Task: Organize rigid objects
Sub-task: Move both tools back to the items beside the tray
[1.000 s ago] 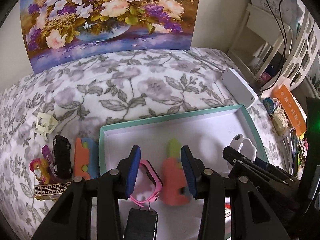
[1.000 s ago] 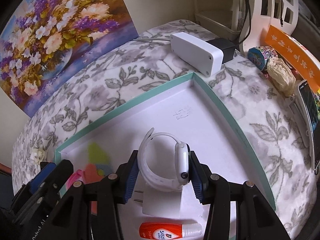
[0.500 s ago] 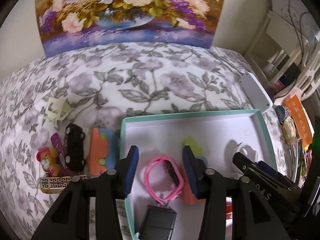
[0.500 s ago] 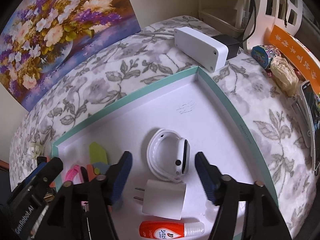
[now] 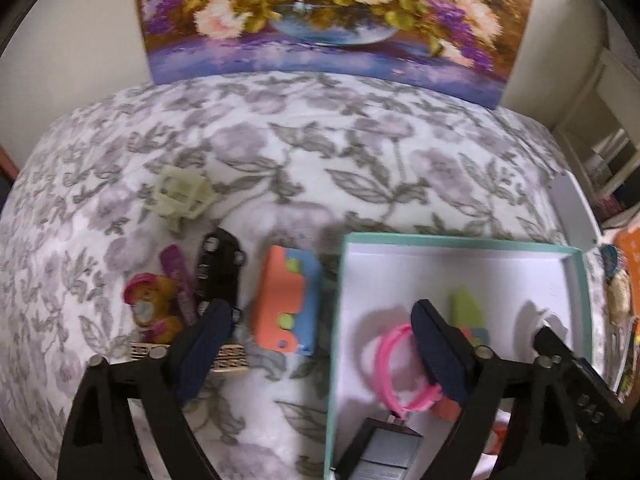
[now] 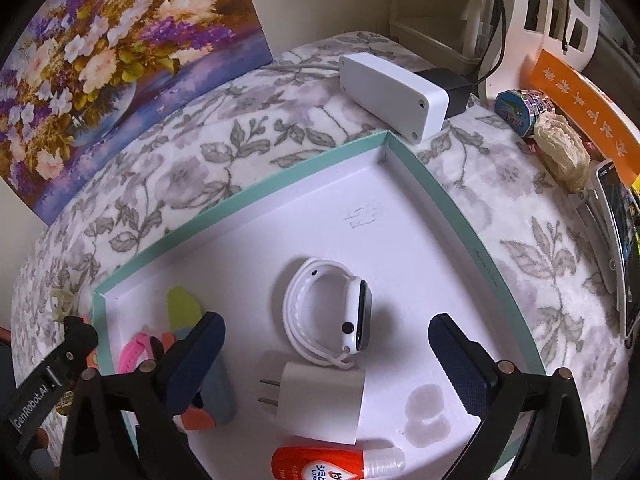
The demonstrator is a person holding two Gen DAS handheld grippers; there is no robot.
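right gripper [image 6: 326,344] opening, white watch [image 6: 328,314] released | left gripper [image 5: 320,338] opening, shifted left

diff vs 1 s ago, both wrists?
Both grippers let go. Right gripper: its jaws are opening off the white watch, which now lies free on the tray. Left gripper: its jaws are opening and it has swung left; the pink watch stays in the tray and one jaw now hangs over the cloth by the black car. Charger, tube and the toys outside are unchanged.
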